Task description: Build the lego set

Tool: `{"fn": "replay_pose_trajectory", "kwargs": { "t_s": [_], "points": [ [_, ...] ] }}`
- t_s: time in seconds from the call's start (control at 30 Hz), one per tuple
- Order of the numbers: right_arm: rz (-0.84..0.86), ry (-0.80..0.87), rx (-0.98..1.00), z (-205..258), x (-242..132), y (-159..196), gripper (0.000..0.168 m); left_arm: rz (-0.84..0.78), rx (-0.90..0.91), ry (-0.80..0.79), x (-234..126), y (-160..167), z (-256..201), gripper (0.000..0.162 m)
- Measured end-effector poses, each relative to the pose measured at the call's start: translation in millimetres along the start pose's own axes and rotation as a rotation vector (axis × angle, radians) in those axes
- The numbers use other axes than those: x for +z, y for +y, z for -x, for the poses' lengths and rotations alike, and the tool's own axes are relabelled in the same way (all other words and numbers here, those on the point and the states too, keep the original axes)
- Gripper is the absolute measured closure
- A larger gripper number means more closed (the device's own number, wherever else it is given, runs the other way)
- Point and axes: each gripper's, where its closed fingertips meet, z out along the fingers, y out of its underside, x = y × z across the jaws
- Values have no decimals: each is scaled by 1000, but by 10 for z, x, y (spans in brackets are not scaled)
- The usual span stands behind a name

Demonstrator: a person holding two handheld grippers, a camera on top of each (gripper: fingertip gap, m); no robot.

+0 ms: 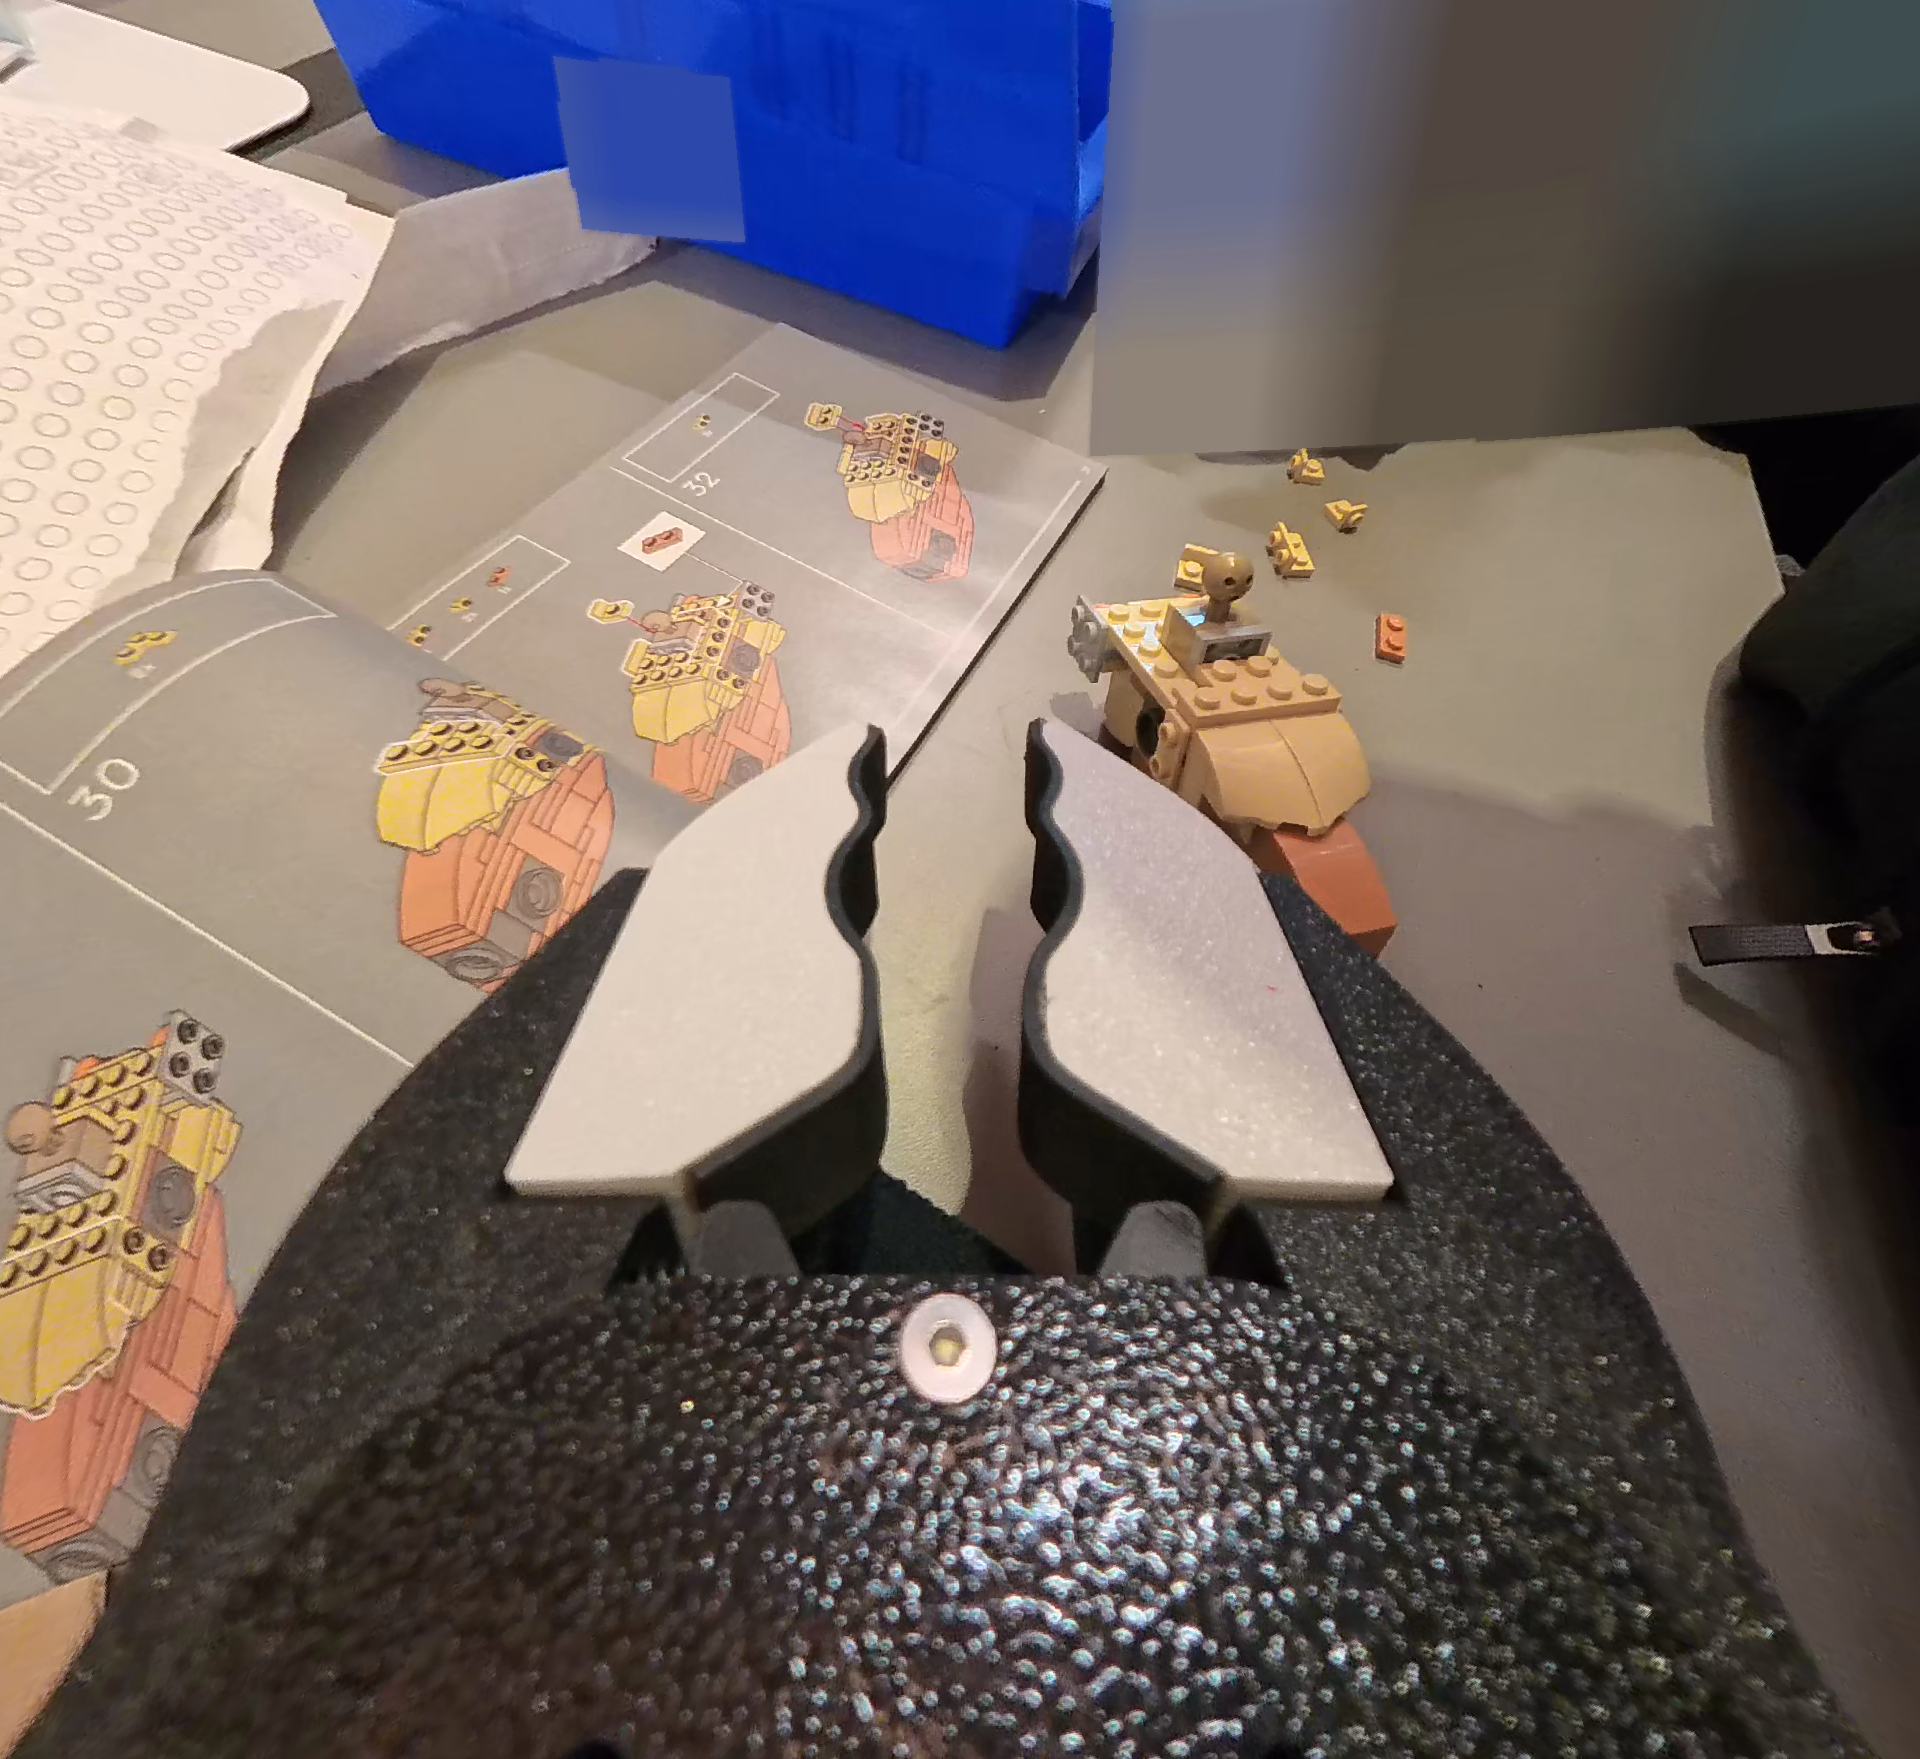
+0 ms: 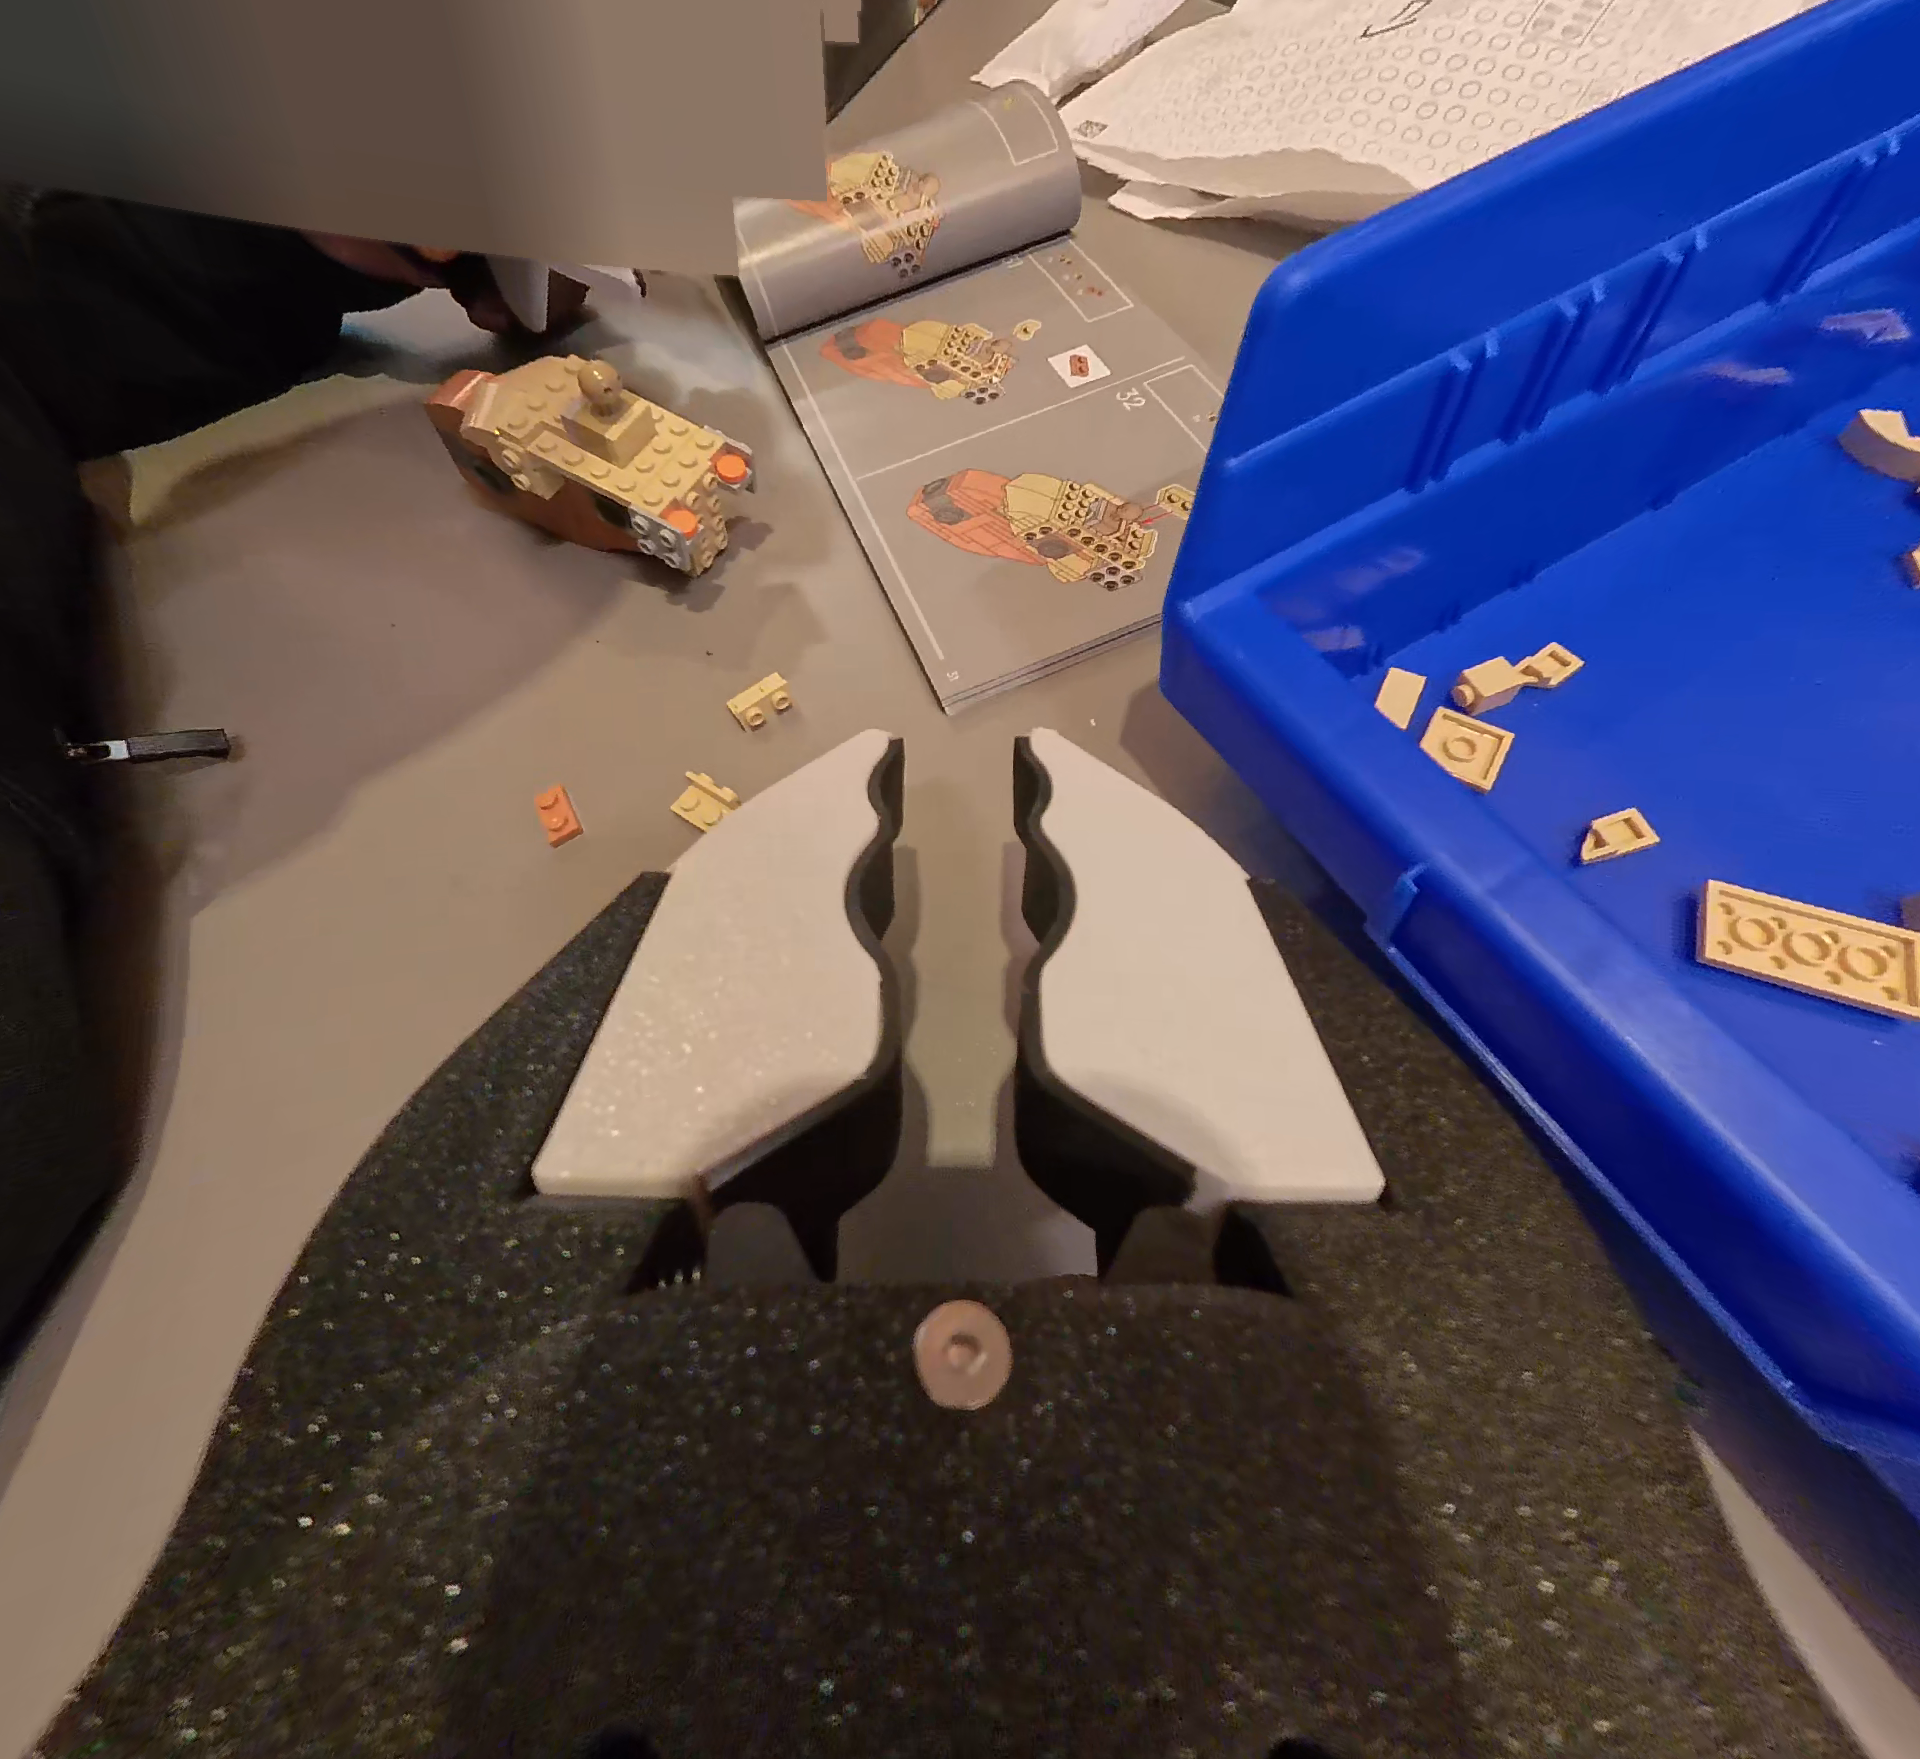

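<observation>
A half-built tan and brown lego model [image 1: 1231, 722] lies on the grey table, just right of my left gripper's tips; it also shows in the right wrist view [image 2: 597, 473] at the far left. My left gripper [image 1: 956, 748] is open and empty, above the table beside the open instruction booklet [image 1: 727, 587]. My right gripper [image 2: 958, 753] is open and empty, above bare table near the booklet's corner [image 2: 997, 504]. Small tan pieces [image 2: 761, 699] and an orange plate [image 2: 558, 816] lie loose left of it; the orange plate [image 1: 1392, 637] and tan pieces [image 1: 1288, 551] show beyond the model.
A blue bin [image 2: 1558, 483] with several tan pieces stands at the right of the right wrist view; it also shows at the back of the left wrist view [image 1: 727, 47]. Torn white paper bags [image 1: 135, 338] lie at the left. A dark bag with a zipper pull [image 1: 1787, 940] sits at the table's right edge. The tips of one gripper are about 20 cm away from the tips of the other. It is some 11 cm from my right tips to the orange plate [image 1: 1392, 637]. It turns up in the right wrist view [image 2: 555, 828] as well.
</observation>
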Motion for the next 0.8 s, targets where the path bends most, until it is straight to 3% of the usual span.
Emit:
{"fn": "replay_pose_trajectory", "kwargs": {
  "t_s": [0.8],
  "points": [
    [9,-8,-2,12,11,8,149,1,-6,4,1,3,3,137]
  ]
}}
